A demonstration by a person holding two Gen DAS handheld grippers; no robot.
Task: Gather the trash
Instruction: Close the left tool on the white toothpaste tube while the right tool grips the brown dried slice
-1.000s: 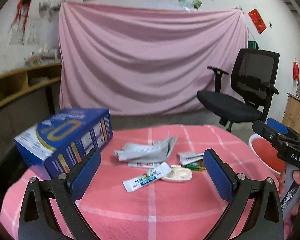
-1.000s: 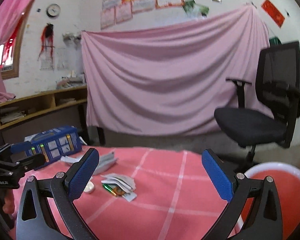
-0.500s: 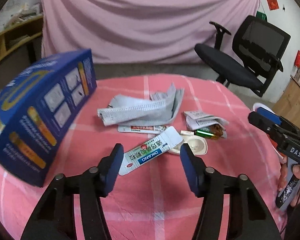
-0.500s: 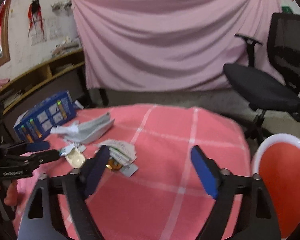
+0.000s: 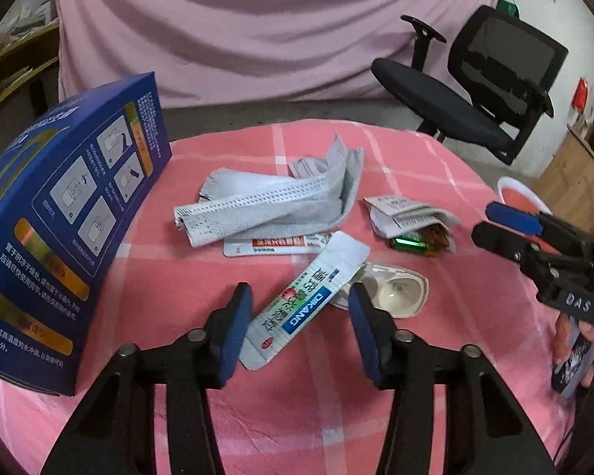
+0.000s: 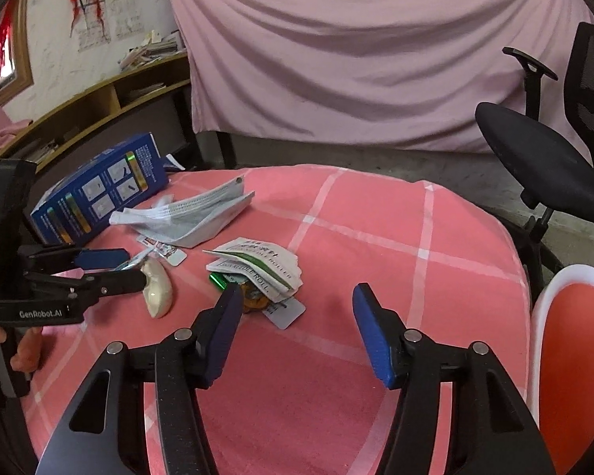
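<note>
We've just been narrowing both hand-held grippers, left [image 5: 300, 324] straddling the sachet [image 5: 307, 303] untouched, right [image 6: 297, 330] empty; next, pinch sachet.

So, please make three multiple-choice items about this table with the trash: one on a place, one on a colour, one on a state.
1. Where does the blue box stand in the left wrist view?
A. left of the face mask
B. right of it
C. on top of it

2. What colour is the tablecloth?
A. green
B. pink checked
C. grey

3. How is the left gripper?
A. clamped on the box
B. holding the mask
C. open around the sachet

Answers: 1 A, the box fills the left edge. 2 B, pink with pale lines. 3 C, the jaws have just been closing, but neither pad touches the sachet.
</note>
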